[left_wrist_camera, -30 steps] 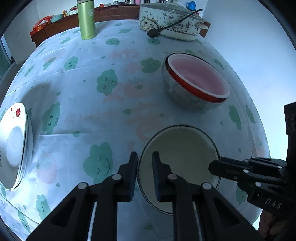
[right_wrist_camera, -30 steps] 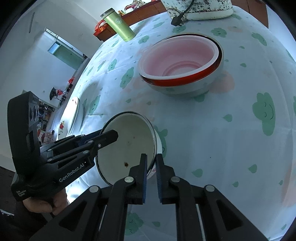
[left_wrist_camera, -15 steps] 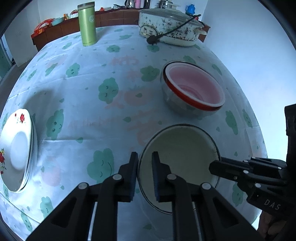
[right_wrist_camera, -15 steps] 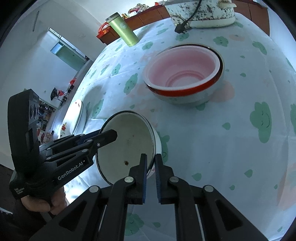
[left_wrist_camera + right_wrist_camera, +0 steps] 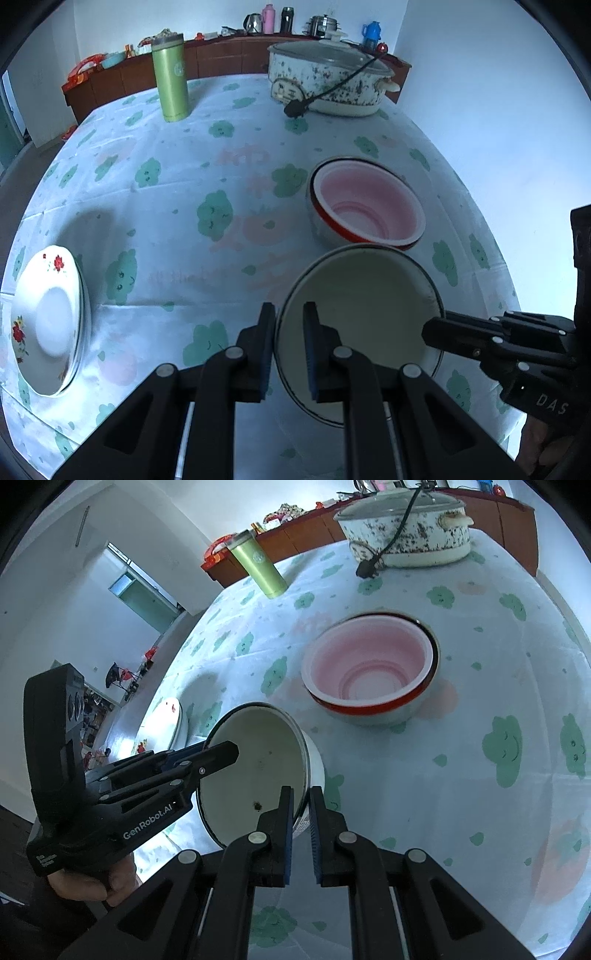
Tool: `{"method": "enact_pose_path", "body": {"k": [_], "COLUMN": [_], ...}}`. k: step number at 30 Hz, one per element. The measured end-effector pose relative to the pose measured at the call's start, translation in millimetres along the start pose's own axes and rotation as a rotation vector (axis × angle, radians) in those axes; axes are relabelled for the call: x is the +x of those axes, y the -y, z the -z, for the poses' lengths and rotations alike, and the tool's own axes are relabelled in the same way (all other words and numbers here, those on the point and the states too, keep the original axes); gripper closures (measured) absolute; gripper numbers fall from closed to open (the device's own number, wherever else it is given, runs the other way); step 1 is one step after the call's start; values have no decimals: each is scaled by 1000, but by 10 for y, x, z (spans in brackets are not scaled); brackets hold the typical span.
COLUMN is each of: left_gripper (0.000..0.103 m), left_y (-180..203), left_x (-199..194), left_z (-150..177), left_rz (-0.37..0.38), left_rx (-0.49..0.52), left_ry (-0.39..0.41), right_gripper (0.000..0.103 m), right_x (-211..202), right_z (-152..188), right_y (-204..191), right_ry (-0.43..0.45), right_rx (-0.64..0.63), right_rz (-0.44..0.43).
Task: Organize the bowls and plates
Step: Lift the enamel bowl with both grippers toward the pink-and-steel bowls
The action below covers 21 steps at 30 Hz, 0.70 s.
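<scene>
A white enamel bowl with a dark rim hangs above the table, held from both sides. My left gripper is shut on its left rim, one finger inside and one outside. My right gripper is shut on the opposite rim; it shows in the left wrist view as a black tool. Just beyond the bowl stands a pink bowl nested in a red-rimmed bowl. White flowered plates are stacked at the table's left edge.
A green flask stands at the back of the cloud-print tablecloth. A speckled electric pot with a loose black plug sits back right. A wooden counter runs behind. A person's hand grips the left tool.
Both grippers have risen with the white bowl between them, so the table looks farther off. The bowl's far rim now overlaps the red-rimmed bowl's near edge in the left wrist view.
</scene>
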<state>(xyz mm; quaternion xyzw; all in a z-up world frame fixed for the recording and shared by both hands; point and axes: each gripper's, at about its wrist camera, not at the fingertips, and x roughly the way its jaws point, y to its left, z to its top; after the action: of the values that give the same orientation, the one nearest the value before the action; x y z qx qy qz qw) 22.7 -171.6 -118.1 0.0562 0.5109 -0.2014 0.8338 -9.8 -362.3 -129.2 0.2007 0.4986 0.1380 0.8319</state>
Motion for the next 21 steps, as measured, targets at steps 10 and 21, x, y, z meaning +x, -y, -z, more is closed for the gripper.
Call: {"method": "enact_pose_path", "body": {"k": [10,21], "left_gripper": [90,90], "left_y": [110,186], "left_x": [-133,-210], "left_z": [-158,-309], "left_rz": [-3,1], "left_rx": [35,57], "left_ry": [51,85], "right_gripper": [93,93], "right_x": [-157,-305], "right_z": [-86,-212], "right_y": [-3,9], "right_ry": [44,87], "right_rx": [-9,-21], "right_rz": [4,11]}}
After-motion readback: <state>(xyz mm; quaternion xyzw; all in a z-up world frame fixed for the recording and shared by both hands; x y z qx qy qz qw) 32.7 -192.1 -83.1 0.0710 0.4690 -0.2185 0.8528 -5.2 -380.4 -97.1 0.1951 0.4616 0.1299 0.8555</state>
